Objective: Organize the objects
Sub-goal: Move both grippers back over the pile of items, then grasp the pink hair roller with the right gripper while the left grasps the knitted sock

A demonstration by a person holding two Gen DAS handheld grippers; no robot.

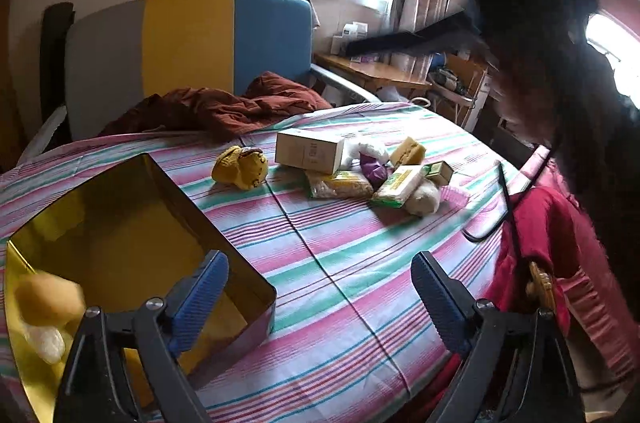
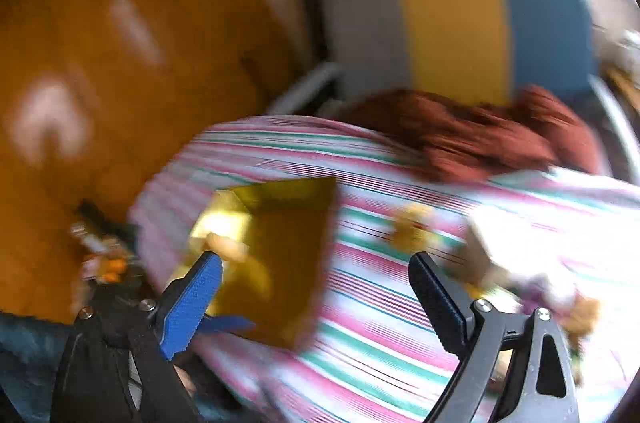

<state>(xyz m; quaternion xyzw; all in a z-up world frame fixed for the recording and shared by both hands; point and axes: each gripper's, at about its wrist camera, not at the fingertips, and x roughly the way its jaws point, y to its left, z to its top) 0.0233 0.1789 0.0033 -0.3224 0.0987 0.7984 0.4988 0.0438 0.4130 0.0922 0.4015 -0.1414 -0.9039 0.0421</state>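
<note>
Both grippers read empty: left gripper (image 1: 320,299) at the bottom of its frame has blue pads spread wide over bare striped bedsheet (image 1: 340,235), nothing between them; right gripper (image 2: 316,299), in a badly motion-blurred view, is likewise spread with nothing pinched. Largest thing in play is the sheet-covered bed, then the gold tin (image 1: 132,243) at lower left of the left view, open-topped, with a yellowish soft item (image 1: 48,299) and a pale one below it already inside near its lower-left corner. Same tin sits centre-left in the right view (image 2: 276,247), contents smeared by blur. Remaining pile lies right of centre in the left view, well apart from the tin: white carton (image 1: 310,151) resting on other items, green-and-white packet (image 1: 400,185), yellow soft toy (image 1: 240,167) off alone to the pile's left, purple wrapped piece (image 1: 374,169), small green box (image 1: 440,173). Judgement: a drop into the tin looks done, so the step in hand is fetching the next item. Doing it well: take the isolated yellow toy first, since it is nearest the tin and touches nothing; approach from above with pads straddling its short side, close only once it is centred. Leave the carton until the packets under it are considered, or it may tip them. Let the right view settle before committing.
</note>
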